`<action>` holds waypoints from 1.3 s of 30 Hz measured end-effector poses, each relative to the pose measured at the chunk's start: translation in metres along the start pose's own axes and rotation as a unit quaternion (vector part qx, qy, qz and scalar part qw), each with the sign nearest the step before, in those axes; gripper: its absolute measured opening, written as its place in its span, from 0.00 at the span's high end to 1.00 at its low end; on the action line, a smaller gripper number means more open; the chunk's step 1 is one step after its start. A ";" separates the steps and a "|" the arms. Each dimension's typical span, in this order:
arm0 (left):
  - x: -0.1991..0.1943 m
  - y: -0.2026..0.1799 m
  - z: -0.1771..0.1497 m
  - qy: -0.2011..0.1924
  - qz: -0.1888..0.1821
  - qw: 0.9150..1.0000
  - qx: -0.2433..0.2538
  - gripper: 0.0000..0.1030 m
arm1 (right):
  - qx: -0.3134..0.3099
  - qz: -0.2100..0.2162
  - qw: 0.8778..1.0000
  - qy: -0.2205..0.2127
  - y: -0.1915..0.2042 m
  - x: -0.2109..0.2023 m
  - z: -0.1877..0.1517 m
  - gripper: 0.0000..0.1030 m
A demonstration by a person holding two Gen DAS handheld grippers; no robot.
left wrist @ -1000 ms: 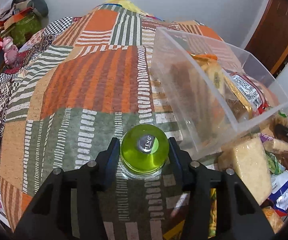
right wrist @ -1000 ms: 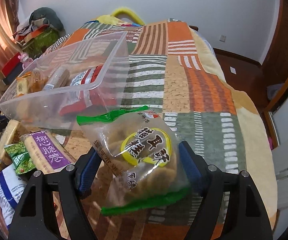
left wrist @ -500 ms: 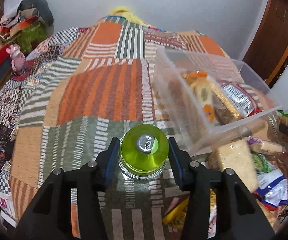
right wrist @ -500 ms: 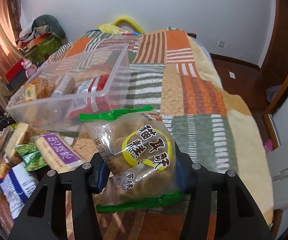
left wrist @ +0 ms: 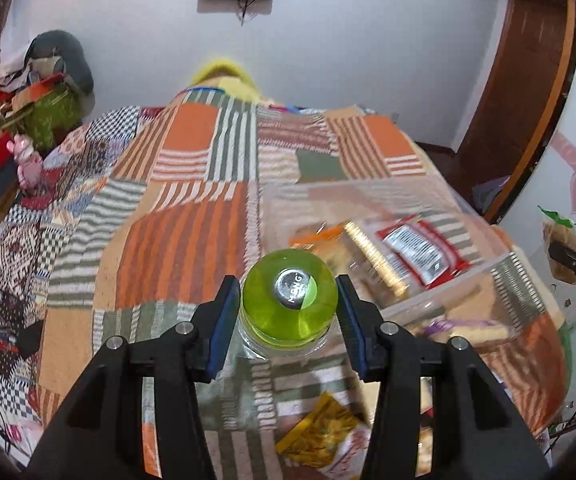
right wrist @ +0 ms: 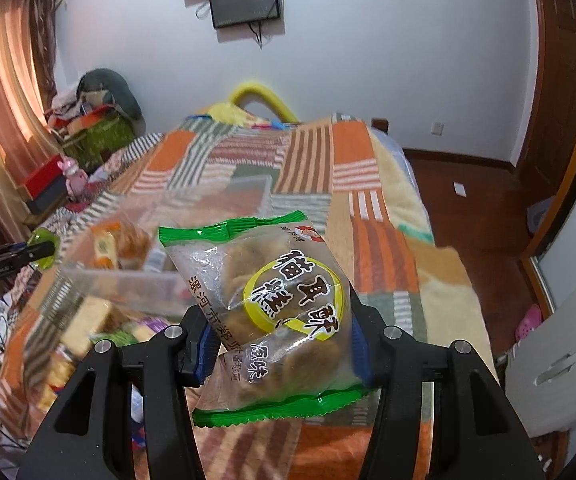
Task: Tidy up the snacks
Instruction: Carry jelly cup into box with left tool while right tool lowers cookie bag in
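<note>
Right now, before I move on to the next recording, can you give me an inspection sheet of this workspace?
Surface: bed with patchwork quilt, orange and green striped patches.
Job's things: clear plastic bin on the quilt, holding packets including a red-and-white one; green-lidded jar; green-edged cookie bag.
Clutter: loose snack packets near the bin, among them a yellow packet.
Grippers: left hand-held gripper shut on the jar; right hand-held gripper shut on the cookie bag.
Cables: cords hanging under the wall screen.
Surroundings: curtains, wooden door frame, piled belongings beside the bed.
</note>
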State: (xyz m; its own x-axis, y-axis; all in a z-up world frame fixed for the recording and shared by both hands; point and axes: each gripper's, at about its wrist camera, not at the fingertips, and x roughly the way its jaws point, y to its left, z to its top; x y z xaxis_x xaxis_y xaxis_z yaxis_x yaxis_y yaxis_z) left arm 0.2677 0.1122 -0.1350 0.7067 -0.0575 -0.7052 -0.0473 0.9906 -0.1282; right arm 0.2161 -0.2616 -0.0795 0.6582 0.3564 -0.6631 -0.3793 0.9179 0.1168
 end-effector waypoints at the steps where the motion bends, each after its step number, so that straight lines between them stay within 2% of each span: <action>1: -0.002 -0.004 0.003 -0.004 -0.004 1.000 0.003 0.53 | -0.001 0.003 1.000 -0.005 0.003 0.000 0.003 0.52; 8: 0.004 -0.035 0.014 -0.011 -0.034 0.999 0.023 0.54 | -0.011 0.020 1.000 -0.018 0.023 0.013 0.016 0.52; 17: 0.034 -0.060 0.019 0.003 -0.061 0.997 0.037 0.53 | -0.016 0.042 0.999 -0.005 0.043 0.044 0.020 0.52; 27: 0.068 -0.068 0.016 0.029 -0.072 0.996 0.044 0.53 | -0.021 0.054 0.998 0.017 0.056 0.077 0.024 0.52; 35: 0.078 -0.070 0.010 0.052 -0.069 0.995 0.045 0.53 | -0.030 0.057 0.997 0.049 0.064 0.094 0.018 0.50; 39: 0.069 -0.071 0.011 0.040 -0.066 0.996 0.047 0.53 | -0.020 0.062 0.996 0.057 0.061 0.092 0.020 0.47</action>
State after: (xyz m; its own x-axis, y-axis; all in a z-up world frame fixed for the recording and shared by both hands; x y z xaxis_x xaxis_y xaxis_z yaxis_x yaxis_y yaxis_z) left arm 0.3275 0.0392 -0.1673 0.6437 -0.1936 -0.7404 0.1114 0.9809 -0.1596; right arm 0.2669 -0.1692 -0.1188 0.5271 0.4432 -0.7250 -0.4807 0.8591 0.1757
